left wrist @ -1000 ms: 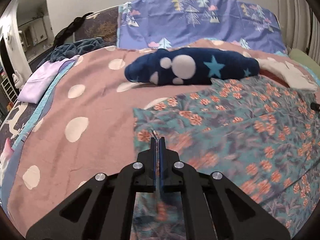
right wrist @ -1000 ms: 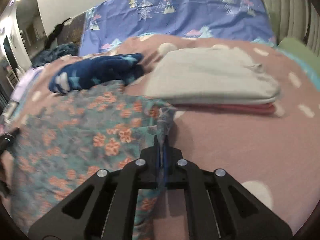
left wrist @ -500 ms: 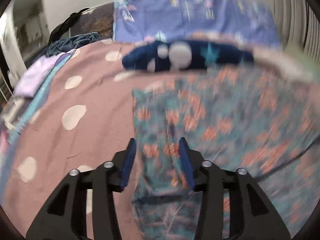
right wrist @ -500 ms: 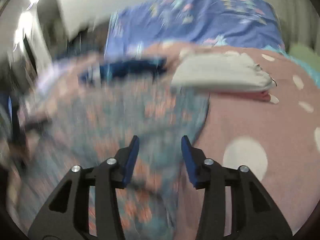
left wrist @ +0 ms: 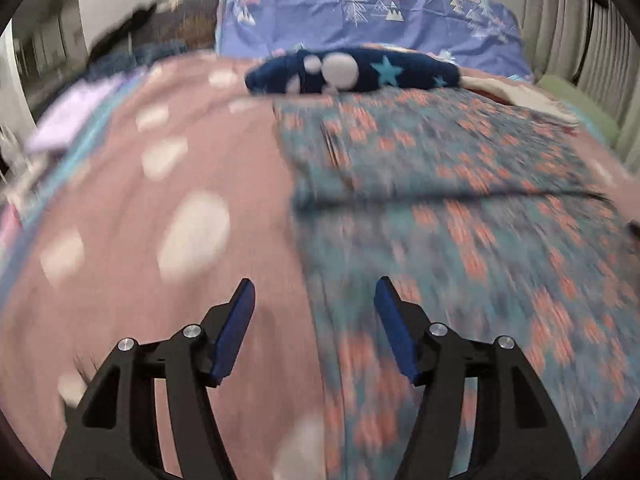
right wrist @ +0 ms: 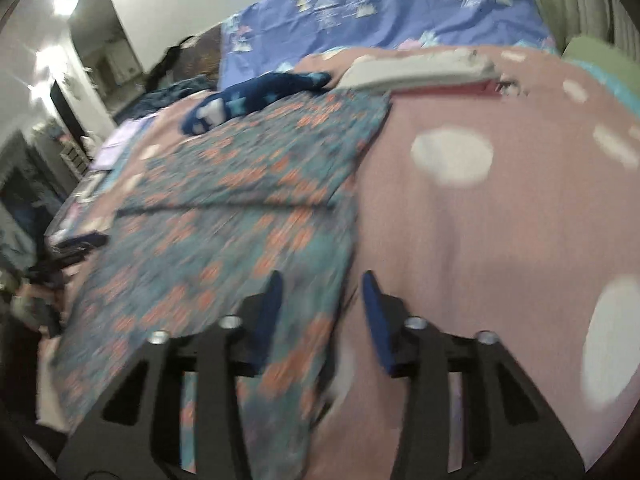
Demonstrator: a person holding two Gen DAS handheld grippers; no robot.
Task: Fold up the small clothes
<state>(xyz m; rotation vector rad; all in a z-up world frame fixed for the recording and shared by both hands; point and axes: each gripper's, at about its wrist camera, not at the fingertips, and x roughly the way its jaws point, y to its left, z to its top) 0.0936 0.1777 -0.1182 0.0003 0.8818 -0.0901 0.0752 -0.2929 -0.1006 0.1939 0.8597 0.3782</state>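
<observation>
A teal garment with orange flowers (left wrist: pixel 460 184) lies flat on the pink spotted bedspread (left wrist: pixel 152 208), its far part folded over the near part. It also shows in the right wrist view (right wrist: pixel 240 200). My left gripper (left wrist: pixel 314 292) is open and empty, low over the garment's left edge. My right gripper (right wrist: pixel 320 284) is open and empty, over the garment's right edge. Both views are motion-blurred.
A navy star-patterned fleece item (left wrist: pixel 352 72) lies beyond the garment. A folded grey and red pile (right wrist: pixel 424 72) sits at the back right. A blue tree-print pillow (left wrist: pixel 372 12) lines the headboard. Lilac cloth (left wrist: pixel 72 116) lies at the bed's left edge.
Both grippers were shut on the garment's corners a second ago; they have let go, opened wide and drawn back. The folded-over flap now rests on the garment.
</observation>
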